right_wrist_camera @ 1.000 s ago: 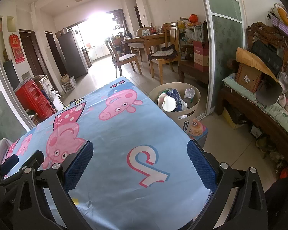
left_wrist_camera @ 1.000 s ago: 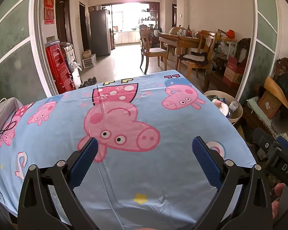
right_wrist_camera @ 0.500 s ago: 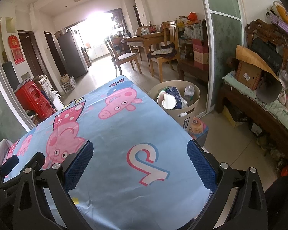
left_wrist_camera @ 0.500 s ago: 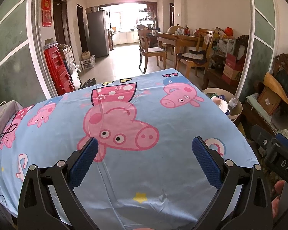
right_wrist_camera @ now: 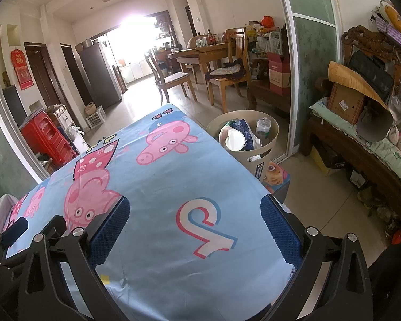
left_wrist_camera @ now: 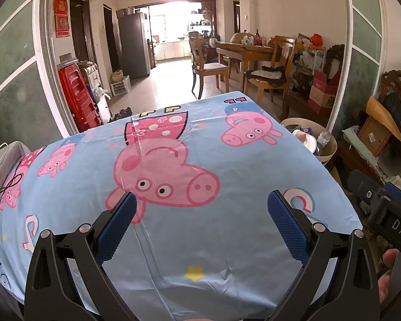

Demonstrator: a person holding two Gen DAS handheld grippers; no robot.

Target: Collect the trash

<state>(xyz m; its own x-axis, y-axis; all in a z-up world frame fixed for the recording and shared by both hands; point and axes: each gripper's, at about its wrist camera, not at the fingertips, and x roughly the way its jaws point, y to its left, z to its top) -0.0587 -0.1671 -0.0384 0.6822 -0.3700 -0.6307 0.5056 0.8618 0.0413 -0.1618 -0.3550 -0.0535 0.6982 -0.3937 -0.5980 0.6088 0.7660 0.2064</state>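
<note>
Across the lower edge of both wrist views, left gripper point(left_wrist_camera: 200, 222) and right gripper point(right_wrist_camera: 195, 224) with fingers wide and empty over the cartoon-print surface point(left_wrist_camera: 173, 240), bare of litter, trash heaped in the beige bin point(right_wrist_camera: 264, 157) right of centre, likely task's end.
</note>
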